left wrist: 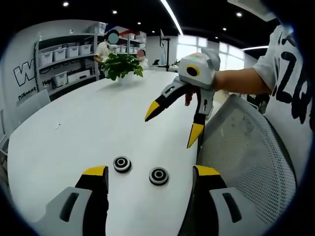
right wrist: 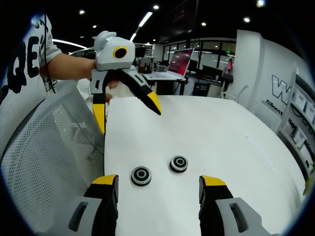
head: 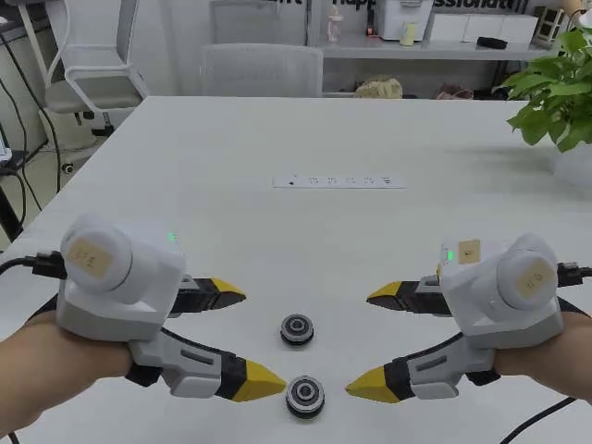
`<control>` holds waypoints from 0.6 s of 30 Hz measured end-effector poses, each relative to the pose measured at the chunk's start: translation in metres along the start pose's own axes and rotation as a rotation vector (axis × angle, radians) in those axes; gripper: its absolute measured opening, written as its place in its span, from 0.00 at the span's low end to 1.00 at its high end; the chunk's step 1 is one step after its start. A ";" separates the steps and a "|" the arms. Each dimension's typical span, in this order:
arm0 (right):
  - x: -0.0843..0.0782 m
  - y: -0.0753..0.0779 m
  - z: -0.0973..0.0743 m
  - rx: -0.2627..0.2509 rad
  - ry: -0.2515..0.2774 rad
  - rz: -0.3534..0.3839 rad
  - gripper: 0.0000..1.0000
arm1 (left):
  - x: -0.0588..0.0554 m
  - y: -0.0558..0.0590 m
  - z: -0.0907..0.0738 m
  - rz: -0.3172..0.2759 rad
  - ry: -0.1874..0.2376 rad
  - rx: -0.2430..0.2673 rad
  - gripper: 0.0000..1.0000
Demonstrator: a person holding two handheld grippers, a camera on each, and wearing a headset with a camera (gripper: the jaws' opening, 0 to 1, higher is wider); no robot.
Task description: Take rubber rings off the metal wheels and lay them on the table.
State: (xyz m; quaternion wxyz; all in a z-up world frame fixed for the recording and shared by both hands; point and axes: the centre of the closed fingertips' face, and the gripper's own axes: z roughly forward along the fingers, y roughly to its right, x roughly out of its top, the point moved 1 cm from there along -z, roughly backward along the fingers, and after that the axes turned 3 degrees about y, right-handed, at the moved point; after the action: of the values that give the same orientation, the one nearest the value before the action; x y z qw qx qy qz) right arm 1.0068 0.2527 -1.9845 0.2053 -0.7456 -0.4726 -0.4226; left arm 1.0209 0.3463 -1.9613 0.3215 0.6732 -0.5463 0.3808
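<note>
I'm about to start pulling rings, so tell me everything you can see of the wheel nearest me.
The nearest wheel is a small round disc lying flat on the white table: black rubber-looking ring outside, shiny metal band within, dark hub. It sits between the left gripper and right gripper, both open, touching neither, and apart from the other wheel. Its ring is still on.

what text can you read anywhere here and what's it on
"W": big wall letter beside the shelves, the rest cut off.
Small line under it: too blurred.
Shirt print: big black letters, partly hidden, unreadable.
Stickers on the left gripper and right gripper: marks too faint.
Wall lettering at the head view's top edge: cut off.
</note>
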 end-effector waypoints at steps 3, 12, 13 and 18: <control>0.000 0.000 0.001 0.006 0.000 -0.005 0.64 | 0.000 0.000 0.002 0.002 -0.001 -0.007 0.67; -0.001 0.000 0.005 0.020 0.005 -0.012 0.63 | 0.001 0.000 0.006 0.009 -0.003 -0.017 0.65; 0.000 0.000 0.005 0.021 0.006 -0.012 0.63 | 0.001 0.001 0.006 0.010 -0.003 -0.019 0.65; -0.001 0.000 0.007 0.026 0.008 -0.012 0.62 | 0.002 0.002 0.009 0.017 -0.003 -0.031 0.63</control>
State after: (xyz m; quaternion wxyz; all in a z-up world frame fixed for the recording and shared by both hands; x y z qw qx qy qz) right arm 1.0100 0.2572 -1.9894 0.2143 -0.7385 -0.4816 -0.4204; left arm 1.0205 0.3370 -1.9641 0.3279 0.6639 -0.5583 0.3740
